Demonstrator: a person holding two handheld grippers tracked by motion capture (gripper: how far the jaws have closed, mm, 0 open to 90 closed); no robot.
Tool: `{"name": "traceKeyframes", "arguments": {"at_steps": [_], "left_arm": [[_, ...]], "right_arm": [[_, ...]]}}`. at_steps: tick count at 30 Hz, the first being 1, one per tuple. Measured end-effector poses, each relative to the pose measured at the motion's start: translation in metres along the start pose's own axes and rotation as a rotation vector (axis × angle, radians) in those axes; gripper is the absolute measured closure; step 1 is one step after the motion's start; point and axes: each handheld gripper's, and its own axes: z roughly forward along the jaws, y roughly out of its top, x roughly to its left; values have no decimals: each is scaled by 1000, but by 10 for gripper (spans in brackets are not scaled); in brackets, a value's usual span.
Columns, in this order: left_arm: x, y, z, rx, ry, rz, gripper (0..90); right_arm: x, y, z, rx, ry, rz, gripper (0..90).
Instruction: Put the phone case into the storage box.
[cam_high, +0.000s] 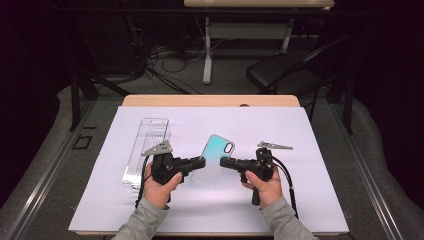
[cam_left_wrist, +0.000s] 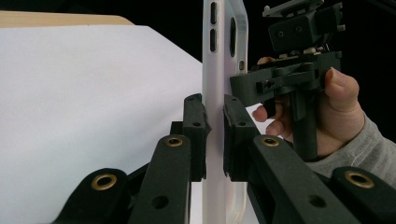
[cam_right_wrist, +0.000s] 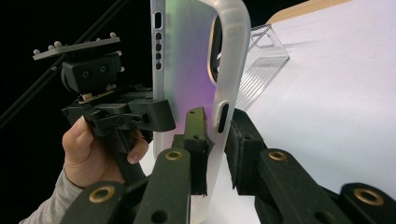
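A translucent phone case (cam_high: 215, 157) with a teal-to-pink sheen is held up off the white sheet between both grippers. My left gripper (cam_high: 201, 162) is shut on its left long edge. In the left gripper view, the two pads of the left gripper (cam_left_wrist: 215, 105) pinch the case's white rim (cam_left_wrist: 215, 70), and the right gripper's body (cam_left_wrist: 280, 79) sits just beyond. My right gripper (cam_high: 223, 162) is shut on the opposite edge. In the right gripper view, its jaws (cam_right_wrist: 217, 123) clamp the rim below the camera cut-out of the case (cam_right_wrist: 187, 56). The case stands edge-on in both gripper views.
A clear plastic box (cam_high: 147, 150) lies lengthwise on the left of the white sheet (cam_high: 300, 200), also seen behind the case as a clear box (cam_right_wrist: 264, 70). The wooden table edge (cam_high: 210, 100) is at the back. A black folding chair (cam_high: 285, 72) stands beyond the table.
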Motion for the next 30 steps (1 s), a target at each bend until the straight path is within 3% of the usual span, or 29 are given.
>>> {"name": "traceKeyframes", "arguments": {"at_steps": [30], "left_arm": [[0,-1,1,-2,-2,-5,824]], "right_arm": [[-3,-1,0,-12,30,3,817]]}}
